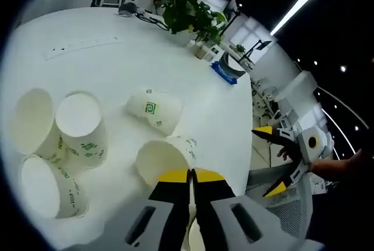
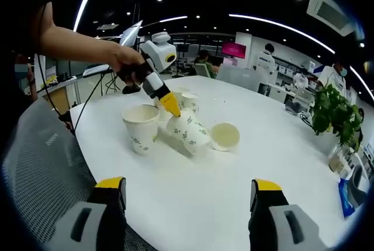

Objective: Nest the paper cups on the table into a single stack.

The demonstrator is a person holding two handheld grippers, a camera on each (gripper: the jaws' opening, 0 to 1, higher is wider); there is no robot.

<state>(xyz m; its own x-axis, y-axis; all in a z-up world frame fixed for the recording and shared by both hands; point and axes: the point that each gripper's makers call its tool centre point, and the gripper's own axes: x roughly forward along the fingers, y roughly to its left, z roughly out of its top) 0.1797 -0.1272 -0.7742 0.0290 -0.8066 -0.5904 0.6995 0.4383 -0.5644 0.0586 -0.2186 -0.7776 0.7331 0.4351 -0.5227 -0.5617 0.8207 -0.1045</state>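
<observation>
Free room: bare round white worktop (image 2: pixel 280 163) is seen open between the right tongs (image 2: pixel 188 195) and the cups | Obstacles: white green-printed paper cups (image 2: pixel 186 127) are clustered touching mid-worktop; leafy green potted plant (image 2: pixel 334 111) is stood near the far edge, well apart.

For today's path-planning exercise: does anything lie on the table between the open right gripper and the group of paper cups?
Nothing visible does. Bare white table runs from the right gripper to the paper cups; the left gripper sits among them.
</observation>
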